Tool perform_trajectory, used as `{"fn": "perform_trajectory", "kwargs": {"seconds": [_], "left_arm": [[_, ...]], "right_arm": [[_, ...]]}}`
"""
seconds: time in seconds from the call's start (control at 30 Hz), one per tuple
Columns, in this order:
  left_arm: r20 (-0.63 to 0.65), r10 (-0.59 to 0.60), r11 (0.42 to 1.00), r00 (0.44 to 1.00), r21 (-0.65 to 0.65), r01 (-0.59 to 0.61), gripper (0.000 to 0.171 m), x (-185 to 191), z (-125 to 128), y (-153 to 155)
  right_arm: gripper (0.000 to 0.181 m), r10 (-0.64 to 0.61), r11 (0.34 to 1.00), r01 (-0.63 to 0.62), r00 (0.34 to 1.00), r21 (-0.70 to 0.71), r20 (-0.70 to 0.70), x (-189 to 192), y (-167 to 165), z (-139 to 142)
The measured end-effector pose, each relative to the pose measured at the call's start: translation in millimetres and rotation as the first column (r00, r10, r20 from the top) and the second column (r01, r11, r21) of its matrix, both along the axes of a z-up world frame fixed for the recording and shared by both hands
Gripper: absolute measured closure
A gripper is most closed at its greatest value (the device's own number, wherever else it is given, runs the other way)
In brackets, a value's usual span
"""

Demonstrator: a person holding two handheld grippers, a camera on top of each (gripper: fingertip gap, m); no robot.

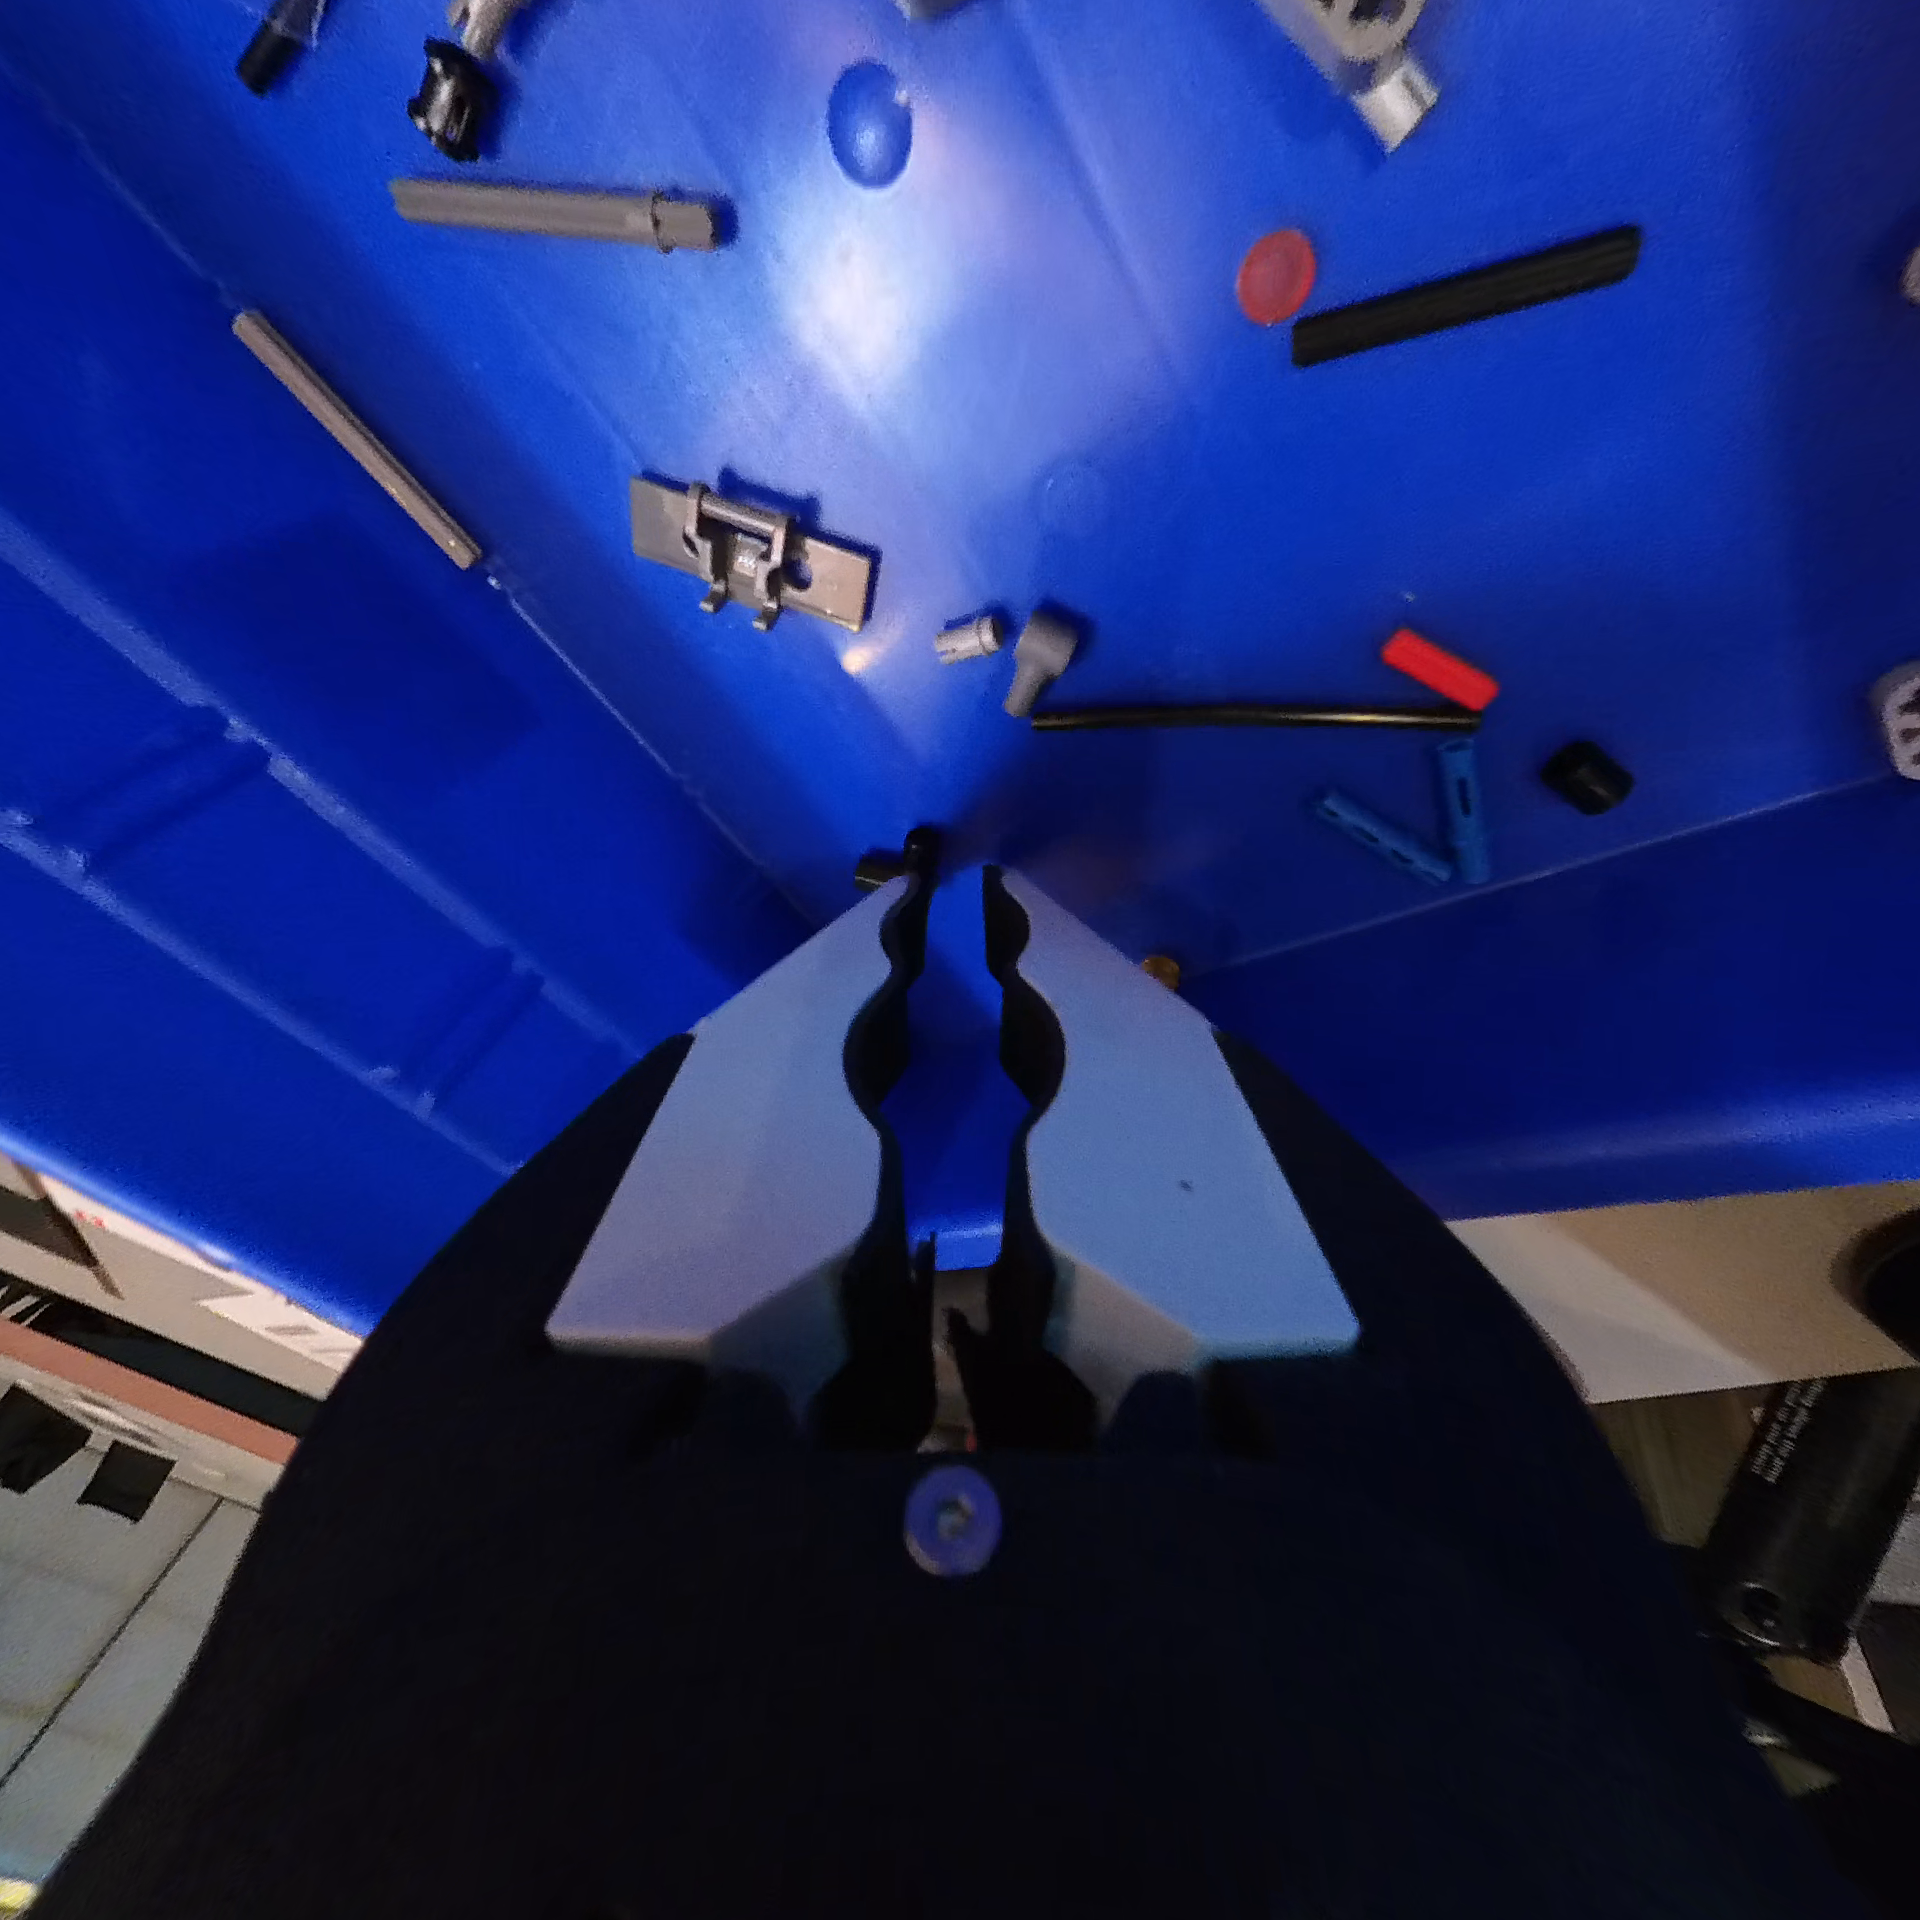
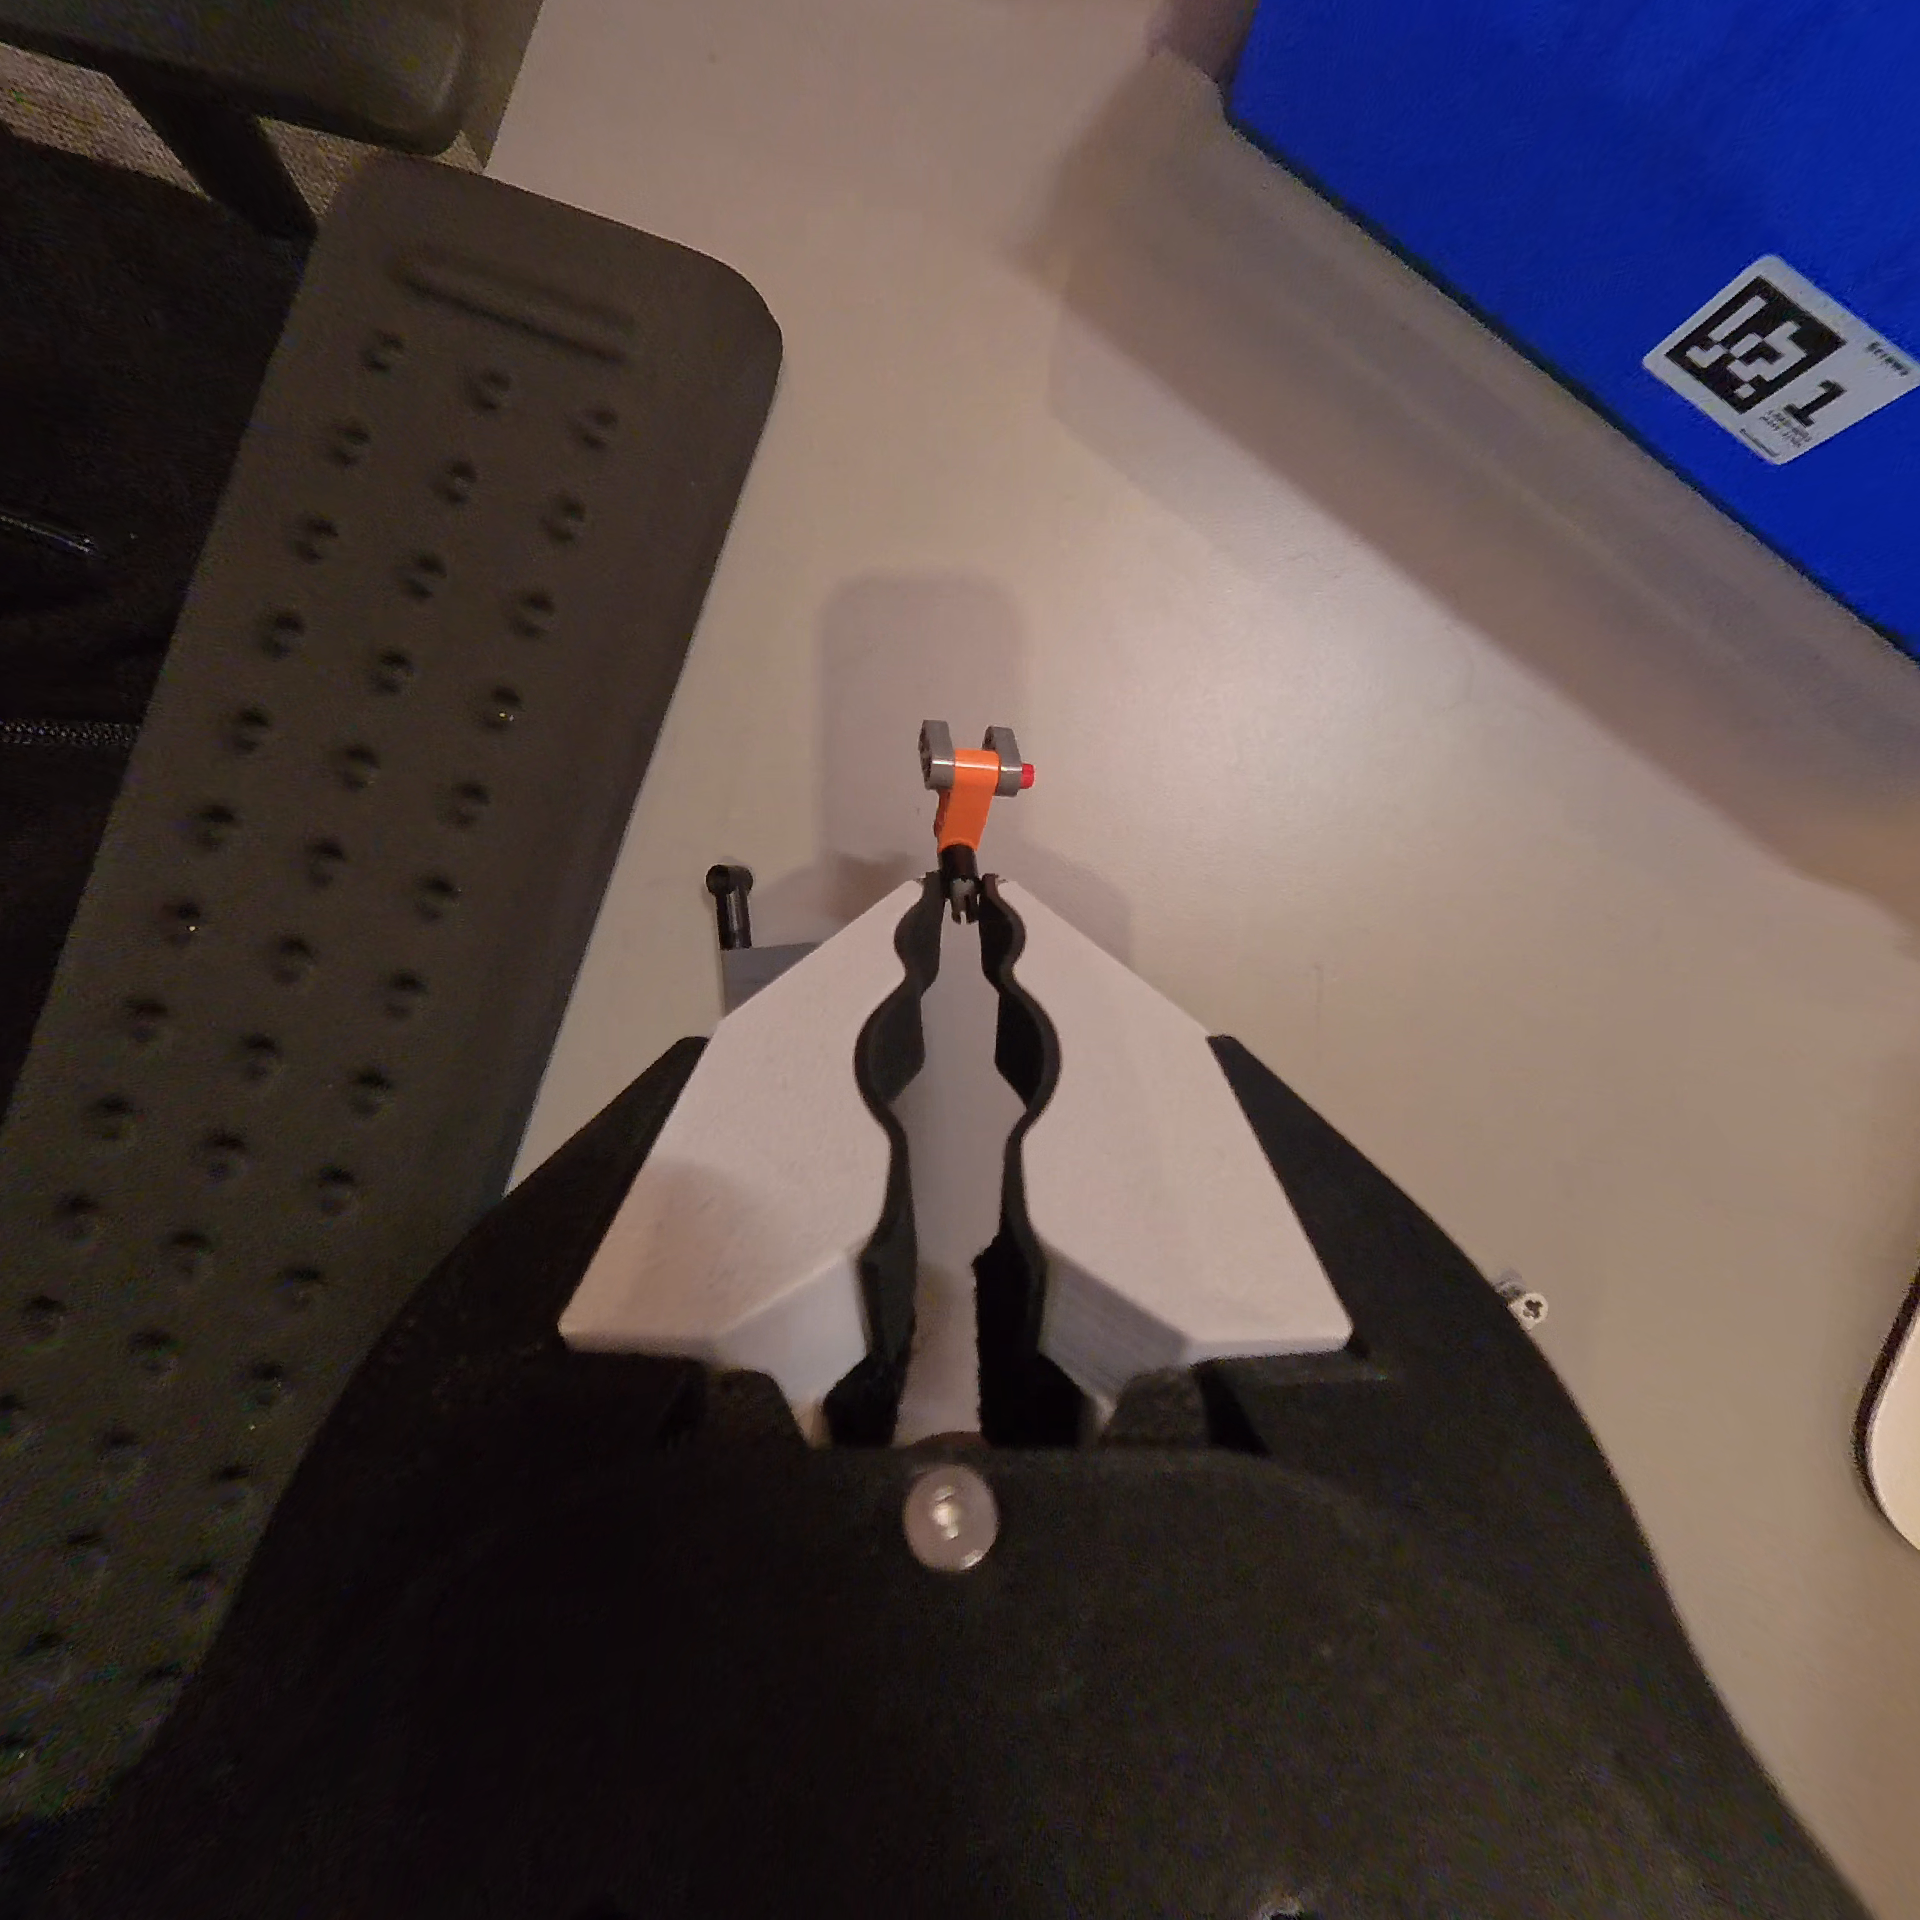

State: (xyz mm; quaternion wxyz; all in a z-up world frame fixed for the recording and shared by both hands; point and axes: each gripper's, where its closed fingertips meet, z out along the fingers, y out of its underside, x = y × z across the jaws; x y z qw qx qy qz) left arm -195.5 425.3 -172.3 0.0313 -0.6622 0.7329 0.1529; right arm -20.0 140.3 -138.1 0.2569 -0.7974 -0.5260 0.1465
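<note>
My right gripper (image 2: 961, 883) grips a small orange-and-grey assembly (image 2: 971, 784) by its black pin above the bench (image 2: 1299, 831), while my left gripper (image 1: 951, 878), parted and holding nothing, noses at a black pin (image 1: 894, 857) in the blue bin (image 1: 312, 831).

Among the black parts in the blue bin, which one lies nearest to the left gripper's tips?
The small black pin, right at the left gripper tips. The ribbed black bar and thin black rod lie farther away.

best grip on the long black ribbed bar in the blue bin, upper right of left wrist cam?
Take the black ribbed bar at mid-length, across its narrow width, from above. It lies flat on the blue bin floor, both long sides free; the red disc crowds only its lower-left end, so stay clear of that end.
</note>
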Motion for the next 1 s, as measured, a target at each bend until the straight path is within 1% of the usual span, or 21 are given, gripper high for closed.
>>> {"fn": "perform_trajectory", "kwargs": {"seconds": [0.23,0.43,0.47,0.53,0.6,0.63,0.67,0.7,0.73,0.83,0.87,0.93,1.0], "left_arm": [[0.001,0.000,1.000,1.000,0.026,0.000,0.168,2.5,-0.2,3.3],[0.025,-0.028,0.998,0.999,0.060,0.027,0.171,5.4,0.2,5.7],[0.039,-0.039,0.998,0.998,0.057,0.037,0.171,8.1,0.5,5.1],[0.139,-0.051,0.999,0.989,0.024,0.048,0.171,22.9,5.4,-0.6],[0.247,-0.044,0.999,0.968,0.008,0.043,0.171,35.9,17.9,-1.6],[0.257,-0.031,1.000,0.966,0.013,0.028,0.171,34.6,23.1,1.4],[0.246,-0.016,1.000,0.969,0.018,0.012,0.171,29.7,26.5,4.9],[0.241,-0.004,1.000,0.971,0.024,-0.002,0.168,26.3,29.2,8.3],[0.239,0.007,1.000,0.971,0.006,-0.009,0.166,23.9,29.4,7.3],[0.184,0.029,0.999,0.982,-0.042,-0.021,0.156,13.7,20.9,2.1],[0.175,0.027,0.998,0.984,-0.062,-0.016,0.155,13.5,16.5,-1.1],[0.148,0.020,0.999,0.989,-0.046,-0.013,0.154,12.4,10.6,1.5],[0.134,0.021,0.998,0.991,-0.061,-0.013,0.154,12.3,5.0,0.1]], "right_arm": [[0.177,-0.003,1.000,0.003,1.000,0.001,0.002,1.6,0.6,-0.9],[0.177,-0.004,1.000,0.004,1.000,0.007,0.004,1.6,0.8,0.3],[0.177,-0.004,1.000,0.004,1.000,0.009,0.005,1.7,0.8,0.6],[0.177,-0.005,1.000,0.005,1.000,0.012,0.004,2.0,0.7,1.7],[0.177,-0.008,1.000,0.008,1.000,0.014,0.001,2.5,1.0,2.8],[0.177,-0.008,1.000,0.008,1.000,0.014,0.000,2.7,1.0,3.2],[0.177,-0.008,1.000,0.008,1.000,0.014,-0.001,2.9,1.1,3.3],[0.177,-0.008,1.000,0.008,1.000,0.013,-0.002,3.1,1.2,3.2],[0.177,-0.008,1.000,0.008,1.000,0.012,-0.001,3.2,1.3,3.0],[0.177,-0.006,1.000,0.006,1.000,0.008,-0.003,3.0,1.3,2.0],[0.177,-0.006,1.000,0.006,1.000,0.007,-0.003,2.9,1.3,1.6],[0.177,-0.005,1.000,0.005,1.000,0.006,-0.002,2.6,1.0,0.9],[0.177,-0.004,1.000,0.004,1.000,0.005,-0.002,2.2,0.8,0.7]]}}
